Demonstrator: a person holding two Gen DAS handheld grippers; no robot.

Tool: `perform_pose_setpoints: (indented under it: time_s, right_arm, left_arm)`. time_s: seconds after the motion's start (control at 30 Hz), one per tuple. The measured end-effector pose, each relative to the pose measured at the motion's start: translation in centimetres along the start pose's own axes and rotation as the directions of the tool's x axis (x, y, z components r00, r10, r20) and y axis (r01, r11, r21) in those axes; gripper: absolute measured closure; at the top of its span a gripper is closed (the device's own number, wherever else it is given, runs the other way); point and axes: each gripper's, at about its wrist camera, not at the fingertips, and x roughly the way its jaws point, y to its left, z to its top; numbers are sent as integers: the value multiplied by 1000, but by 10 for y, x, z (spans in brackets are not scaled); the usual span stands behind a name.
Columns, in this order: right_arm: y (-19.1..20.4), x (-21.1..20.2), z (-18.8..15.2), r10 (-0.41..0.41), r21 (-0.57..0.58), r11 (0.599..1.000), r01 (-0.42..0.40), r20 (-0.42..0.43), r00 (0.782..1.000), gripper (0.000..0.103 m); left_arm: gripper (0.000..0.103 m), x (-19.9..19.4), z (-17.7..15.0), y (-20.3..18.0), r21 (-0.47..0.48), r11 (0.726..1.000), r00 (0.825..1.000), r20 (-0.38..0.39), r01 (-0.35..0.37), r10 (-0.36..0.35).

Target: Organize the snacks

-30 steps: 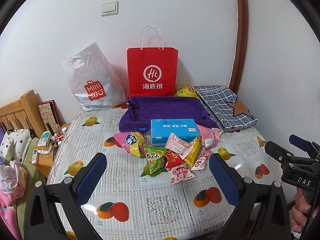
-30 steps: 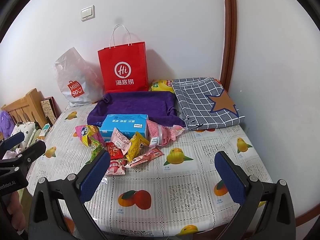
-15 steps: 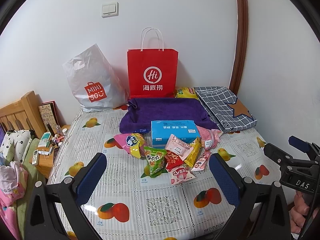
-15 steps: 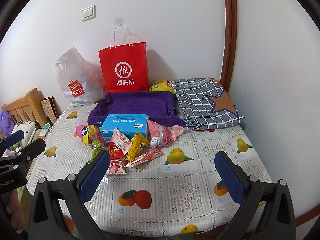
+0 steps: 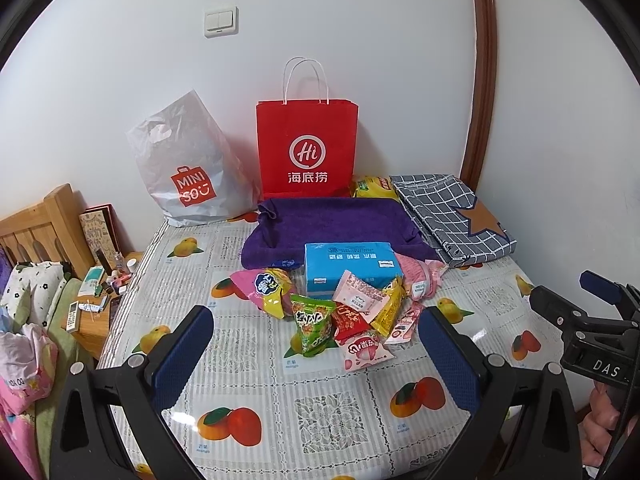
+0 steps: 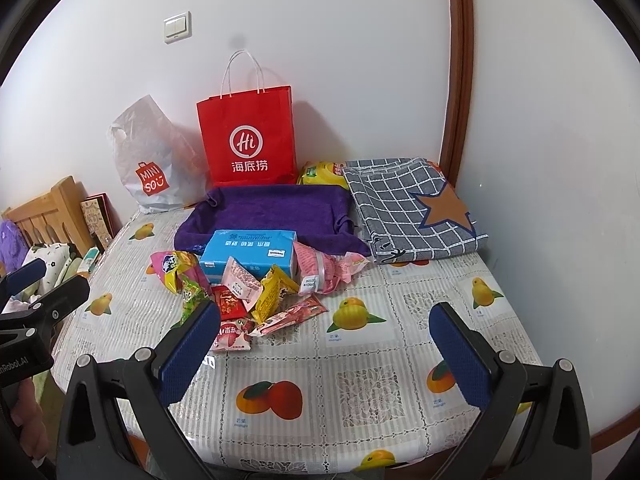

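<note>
Left gripper (image 5: 316, 354): blue-padded fingers (image 5: 182, 354) spread wide, nothing between them, held above the near part of the table (image 5: 320, 412). Right gripper (image 6: 334, 354): fingers (image 6: 460, 360) likewise spread wide and empty, over the near right part of the table. Each gripper shows at the edge of the other's view, flanking the work area.

Snack pile (image 5: 344, 312) lies just beyond the left gripper's fingertips, at mid-table. In it: a green packet (image 5: 312, 324), a red packet (image 5: 350, 320), a pink packet with a peach print (image 5: 366, 350) nearest the front edge, a yellow packet (image 5: 390, 310), a pale pink packet (image 5: 360, 298) leaning on a blue box (image 5: 350, 266). A pink-and-yellow bag (image 5: 266, 286) sits at the pile's left; a pink wrapped bundle (image 5: 420, 278) at its right, touching the box.

Behind the box, a purple cloth tray (image 5: 336, 222) with raised soft edges, its floor bare. Right of it, a folded checked cloth with a brown star (image 6: 412, 206), reaching toward the table's right edge. Behind the tray, against the wall, a red paper bag (image 5: 306, 148) stands upright; a white plastic bag (image 5: 188, 172) to its left; a yellow packet at the back (image 5: 374, 186) between red bag and checked cloth.

Open room: the whole front strip of the fruit-print tablecloth and the right front quarter are bare. Left table edge drops to a low wooden stand (image 5: 100, 308) cluttered with small items, and a bed headboard (image 5: 44, 228).
</note>
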Motion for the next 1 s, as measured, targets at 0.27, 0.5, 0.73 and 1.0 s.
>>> perform_pose_setpoints:
  time_s: [0.27,0.5,0.73,1.0]
  right_arm:
    - [0,5,0,3,-4,1000,-3,10,1000,1]
    - [4,24,0,29,-20,999,-29,-2,1000,1]
    - [3,54,1,53,-23,998,-54,-19,998,1]
    - [-4,113,-5,25,-9,1000,-26,-117,993,2]
  left_arm:
    - [0,5,7,1,-6,1000,1000,2,10,-10]
    - [0,27,2,4,-12,1000,1000,-30,-8,7]
    - [0,60,-1,13,-22,999,997,-78,-30,28]
    - [0,108,-5,28,-34,998,988,-151,-49,43]
